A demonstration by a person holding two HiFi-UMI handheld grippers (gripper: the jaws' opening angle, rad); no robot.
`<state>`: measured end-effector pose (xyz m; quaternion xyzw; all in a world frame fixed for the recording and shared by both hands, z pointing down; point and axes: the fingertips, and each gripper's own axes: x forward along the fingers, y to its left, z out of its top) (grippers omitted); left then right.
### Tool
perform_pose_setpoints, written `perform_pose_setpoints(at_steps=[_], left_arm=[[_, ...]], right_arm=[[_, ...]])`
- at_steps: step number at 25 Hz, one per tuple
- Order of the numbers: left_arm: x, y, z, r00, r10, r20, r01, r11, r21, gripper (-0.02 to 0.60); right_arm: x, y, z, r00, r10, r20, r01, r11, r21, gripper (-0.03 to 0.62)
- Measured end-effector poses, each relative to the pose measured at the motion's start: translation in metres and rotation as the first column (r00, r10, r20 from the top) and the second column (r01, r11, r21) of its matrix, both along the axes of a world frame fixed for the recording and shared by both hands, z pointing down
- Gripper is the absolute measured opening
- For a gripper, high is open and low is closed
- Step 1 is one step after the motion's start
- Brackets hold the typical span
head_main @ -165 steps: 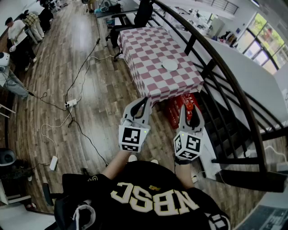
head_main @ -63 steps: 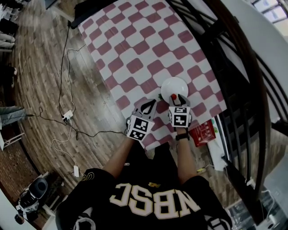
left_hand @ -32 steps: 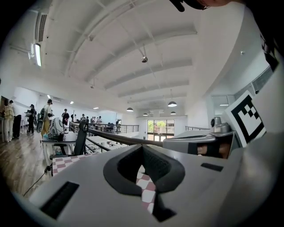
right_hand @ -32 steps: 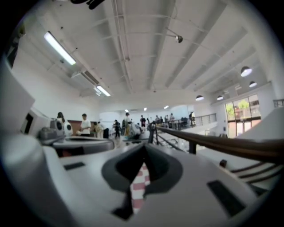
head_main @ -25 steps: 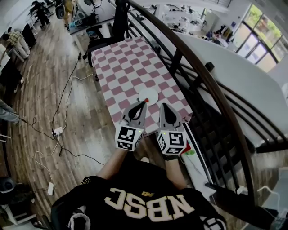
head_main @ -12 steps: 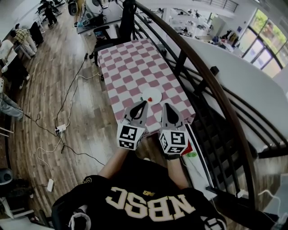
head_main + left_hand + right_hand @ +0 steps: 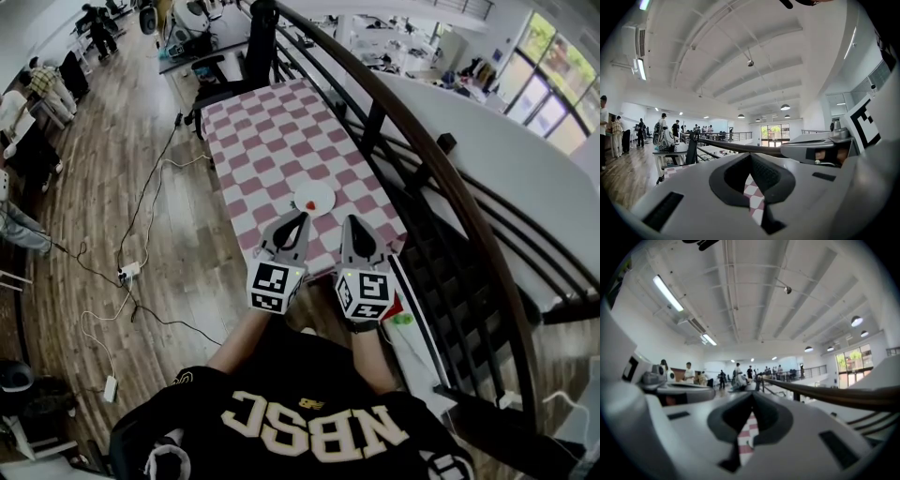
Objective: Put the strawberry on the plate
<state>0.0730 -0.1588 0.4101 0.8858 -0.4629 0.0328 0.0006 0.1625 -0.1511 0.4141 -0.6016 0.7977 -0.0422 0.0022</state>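
1. Nearest the camera is the person's black jersey with pale lettering. Both forearms reach forward from it and hold the grippers level, side by side.
2. The left gripper has its jaws closed tip to tip. In the left gripper view nothing sits between them, and only a strip of the checked cloth shows through the gap behind the tips.
3. The right gripper is likewise closed and empty. In the right gripper view its tips meet over the same red-and-white pattern.
4. Just past both tips in the head view lies the near end of the table. A white plate rests there on the cloth.
5. The strawberry lies on that plate, toward its near-left rim (a small red spot, too small to show more), clear of both grippers.
6. A dark railing runs along the table's right side. On the left, cables trail over the wooden floor.
7. Farthest off, at the upper left, several people stand by the wall.
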Motion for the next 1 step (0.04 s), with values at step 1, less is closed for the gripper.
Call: perform_pose_setpoints(at_steps=[1], left_arm=[[0.0016,-0.0002,0.0017,1.0,0.001,0.0,-0.001,1.0,-0.005,0.009]], right_arm=[[0.0021,-0.0005,0.0016,1.0,0.003,-0.001,-0.003,1.0,-0.005,0.018]])
